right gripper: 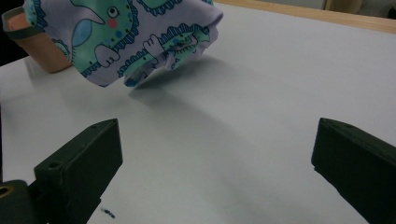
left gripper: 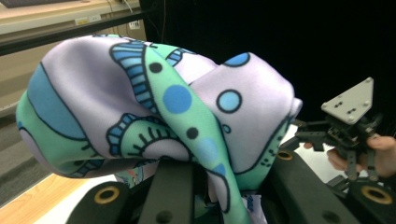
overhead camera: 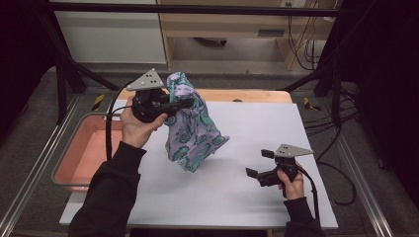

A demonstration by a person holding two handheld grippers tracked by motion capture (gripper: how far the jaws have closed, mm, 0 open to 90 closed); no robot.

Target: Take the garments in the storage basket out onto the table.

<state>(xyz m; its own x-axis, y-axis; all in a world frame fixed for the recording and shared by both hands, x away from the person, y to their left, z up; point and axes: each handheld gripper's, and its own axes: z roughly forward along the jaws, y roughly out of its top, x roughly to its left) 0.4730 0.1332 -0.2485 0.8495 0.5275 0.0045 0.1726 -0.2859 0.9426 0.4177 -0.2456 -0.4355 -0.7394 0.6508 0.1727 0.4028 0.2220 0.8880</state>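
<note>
Cloth (overhead camera: pixel 190 123) printed in lilac, teal and blue hangs in the air over the worktop (overhead camera: pixel 247 187), gripped near its top by the left tongs (overhead camera: pixel 184 102). From the high view it sits at about ten o'clock of the white sheet, its loose lower end drooping toward the sheet's middle without clearly touching it. The left tongs are closed narrow on a bunched fold of this cloth; in the left gripper view the fabric (left gripper: pixel 159 107) bulges up and over the black jaws, one teal strip falling between them.

Left hand (overhead camera: pixel 136 126) holds that tool level, jaws pointing toward three o'clock. At nine o'clock of the sheet, just beside the person's left sleeve, stands a shallow pink tray (overhead camera: pixel 84 153).

Right tongs (overhead camera: pixel 259 163) rest low at about four o'clock of the sheet, well apart from the cloth, held by the right hand (overhead camera: pixel 292 185). Their jaws stand wide with nothing between them; in the right gripper view only bare white worktop (right gripper: pixel 261 116) lies between the two black blocks, and the cloth's hem (right gripper: pixel 140 42) hangs at eleven o'clock beyond them.
</note>
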